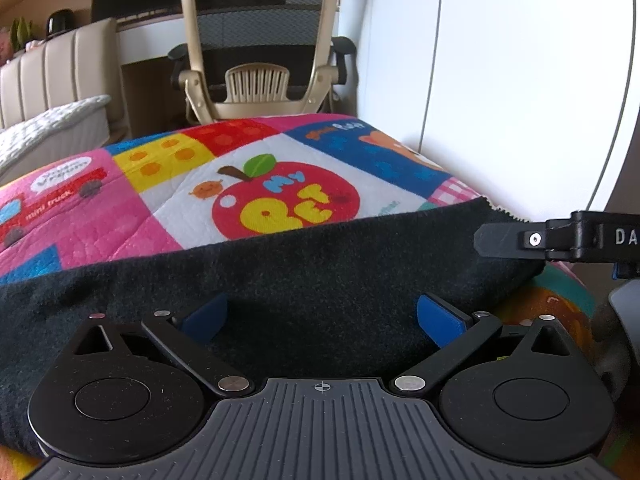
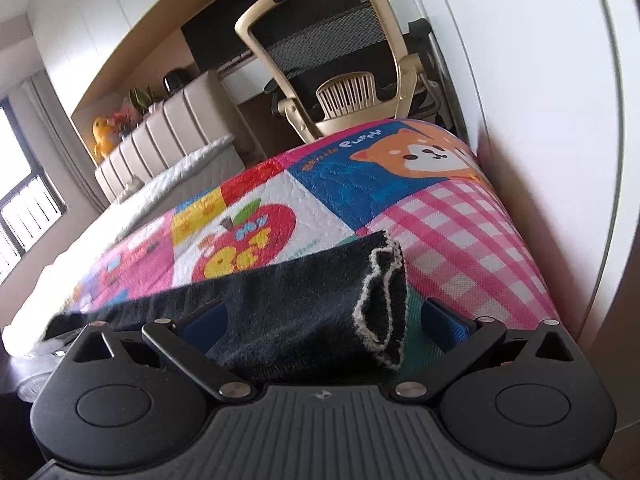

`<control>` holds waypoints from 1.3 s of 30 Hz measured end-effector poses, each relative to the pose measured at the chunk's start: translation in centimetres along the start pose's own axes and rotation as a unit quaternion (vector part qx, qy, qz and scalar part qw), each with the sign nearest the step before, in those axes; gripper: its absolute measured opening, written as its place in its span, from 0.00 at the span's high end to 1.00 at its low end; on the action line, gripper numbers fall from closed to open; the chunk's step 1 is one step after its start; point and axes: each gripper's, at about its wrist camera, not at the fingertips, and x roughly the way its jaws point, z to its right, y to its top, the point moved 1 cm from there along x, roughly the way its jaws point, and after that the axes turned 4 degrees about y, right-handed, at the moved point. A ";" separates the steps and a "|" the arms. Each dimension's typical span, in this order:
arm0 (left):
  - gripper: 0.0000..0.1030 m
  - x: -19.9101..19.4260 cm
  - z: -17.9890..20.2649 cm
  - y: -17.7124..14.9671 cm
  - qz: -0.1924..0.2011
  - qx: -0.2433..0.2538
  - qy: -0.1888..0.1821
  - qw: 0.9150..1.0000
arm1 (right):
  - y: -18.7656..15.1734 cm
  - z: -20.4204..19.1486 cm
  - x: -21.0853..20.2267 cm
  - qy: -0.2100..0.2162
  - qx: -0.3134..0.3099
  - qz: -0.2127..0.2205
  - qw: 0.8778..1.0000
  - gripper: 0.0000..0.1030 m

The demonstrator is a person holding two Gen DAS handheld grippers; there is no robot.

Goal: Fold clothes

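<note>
A black knitted garment [image 1: 280, 280] lies across the near part of a colourful patchwork quilt [image 1: 280, 168]. My left gripper [image 1: 320, 316] rests low over it, open, its blue pads [image 1: 204, 316] wide apart with the cloth flat between them. At the right edge of the left wrist view, one black finger [image 1: 504, 240] of the other gripper reaches over the garment's right end. In the right wrist view that end of the garment [image 2: 304, 312] is bunched and shows a white stitched hem [image 2: 372, 300]. It lies between the spread pads of my right gripper [image 2: 324, 320], with a gap at the right pad.
The quilt [image 2: 460, 240] covers a raised surface that ends close to a white wall [image 1: 520, 80] on the right. A beige mesh office chair [image 1: 260, 40] stands behind its far edge. A bed with a padded headboard [image 1: 52, 72] is at the left.
</note>
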 end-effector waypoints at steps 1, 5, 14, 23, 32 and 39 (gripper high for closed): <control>0.00 0.0 0.0 0.0 -0.001 0.000 -0.001 1.000 | 0.0 0.2 -0.1 0.001 0.007 0.004 1.000 0.01; 0.00 -0.1 -0.3 -0.1 0.000 -0.006 -0.009 1.000 | -0.5 0.8 -1.6 -0.027 0.048 0.023 0.998 0.39; 0.00 -0.3 -1.0 -0.1 0.008 -0.028 -0.031 0.999 | -1.5 0.6 -3.1 -0.059 0.051 0.015 0.997 0.66; 0.00 -0.2 -2.2 -0.1 0.022 -0.068 -0.061 0.996 | -0.2 -0.3 -0.3 -0.076 -0.035 -0.009 0.996 0.73; 0.00 0.3 -1.5 0.2 0.017 -0.057 -0.044 0.997 | -0.1 -1.4 0.4 -0.093 -0.079 -0.021 0.992 0.71; 0.00 0.6 -1.4 0.4 0.005 -0.039 -0.047 0.998 | -0.6 -2.6 -0.6 -0.114 -0.088 0.010 0.990 0.85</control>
